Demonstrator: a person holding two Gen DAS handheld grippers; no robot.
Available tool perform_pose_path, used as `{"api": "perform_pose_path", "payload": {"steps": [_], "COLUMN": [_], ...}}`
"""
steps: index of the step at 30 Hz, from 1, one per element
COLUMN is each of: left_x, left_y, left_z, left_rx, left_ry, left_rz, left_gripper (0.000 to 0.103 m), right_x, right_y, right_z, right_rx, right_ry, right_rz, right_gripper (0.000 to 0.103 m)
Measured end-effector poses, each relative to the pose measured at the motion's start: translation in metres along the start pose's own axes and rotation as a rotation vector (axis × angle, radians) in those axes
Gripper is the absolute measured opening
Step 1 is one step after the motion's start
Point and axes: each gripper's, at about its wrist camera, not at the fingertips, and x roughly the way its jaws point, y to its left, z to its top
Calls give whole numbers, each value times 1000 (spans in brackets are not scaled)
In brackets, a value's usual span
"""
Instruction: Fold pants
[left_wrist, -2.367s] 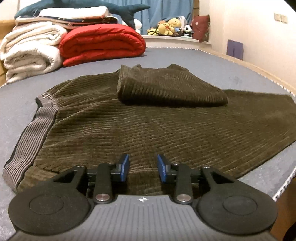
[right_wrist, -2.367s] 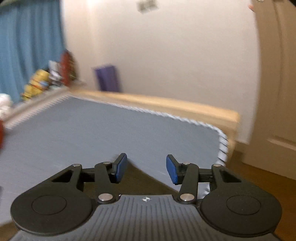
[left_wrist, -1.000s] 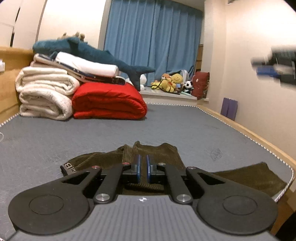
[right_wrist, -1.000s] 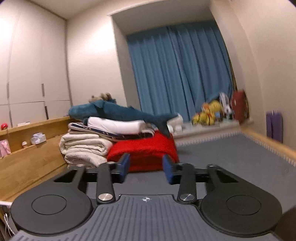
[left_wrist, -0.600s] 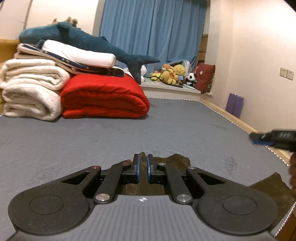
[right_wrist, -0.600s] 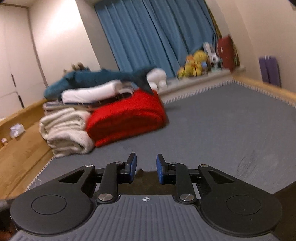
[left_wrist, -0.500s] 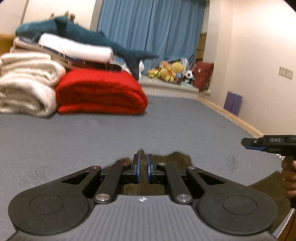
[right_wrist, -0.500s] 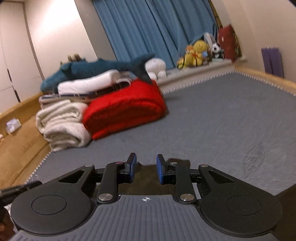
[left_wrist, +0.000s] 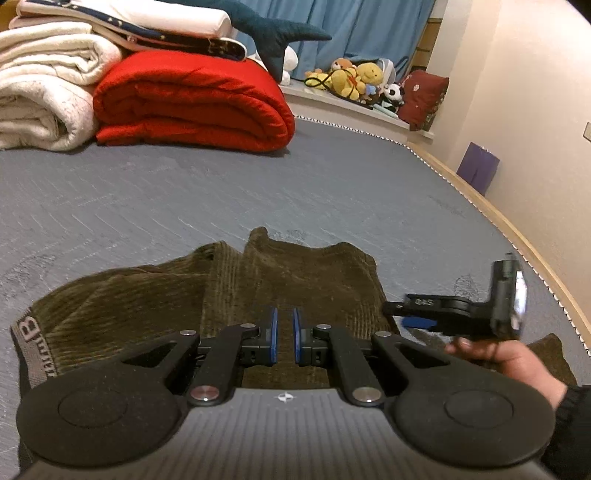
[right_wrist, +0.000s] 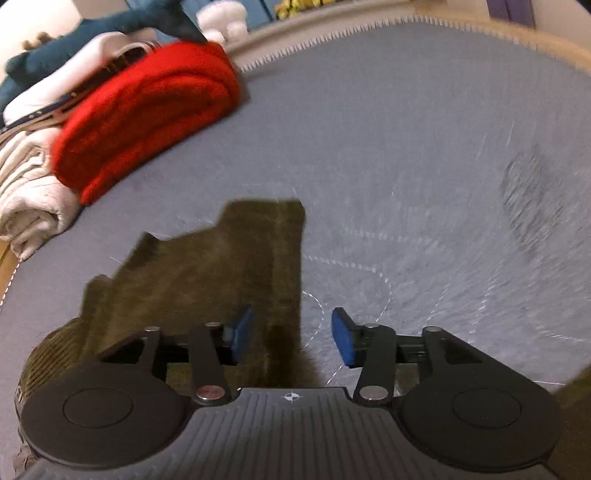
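Note:
Dark olive corduroy pants (left_wrist: 295, 280) lie on the grey mattress (left_wrist: 184, 199), one leg folded over the top and the grey waistband (left_wrist: 29, 343) at the left. My left gripper (left_wrist: 284, 339) hovers low over the folded part, shut, with no cloth seen between its blue pads. My right gripper (left_wrist: 417, 317) comes in from the right, held by a hand (left_wrist: 491, 354), at the fold's right edge. In the right wrist view the right gripper (right_wrist: 291, 339) is open and its jaws are opening. The edge of the pants (right_wrist: 221, 273) lies beneath the gap, not pressed by the pads.
A red quilt (left_wrist: 192, 103) and rolled white blankets (left_wrist: 40, 85) are stacked at the far left, with a blue shark plush (left_wrist: 273, 29) on top. Soft toys (left_wrist: 351, 79) sit on the far ledge. The bed's wooden edge (left_wrist: 517, 236) runs along the right.
Both views have tipped down from the room toward the pants. The right gripper has dropped from high on the right to the fold's right edge, and its jaws have spread. The left stays shut.

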Motion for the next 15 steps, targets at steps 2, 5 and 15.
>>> {"api": "perform_pose_path", "payload": {"steps": [2,5,15], "left_x": [6,13,21], "left_y": [-1,3,32], "left_z": [0,-1,3], "left_rx": [1,-4,-62], "left_ry": [8,18,33], "left_rz": [2,10,60], "left_gripper": [7,7,7], "right_x": [9,21,38], "right_y": [-11,-14,5], "right_z": [1,14,26], "right_rx": [47,75,-32], "right_ry": [-10,-28,-19], "right_rz": [47,92,142], "right_gripper": [54,54,10]}}
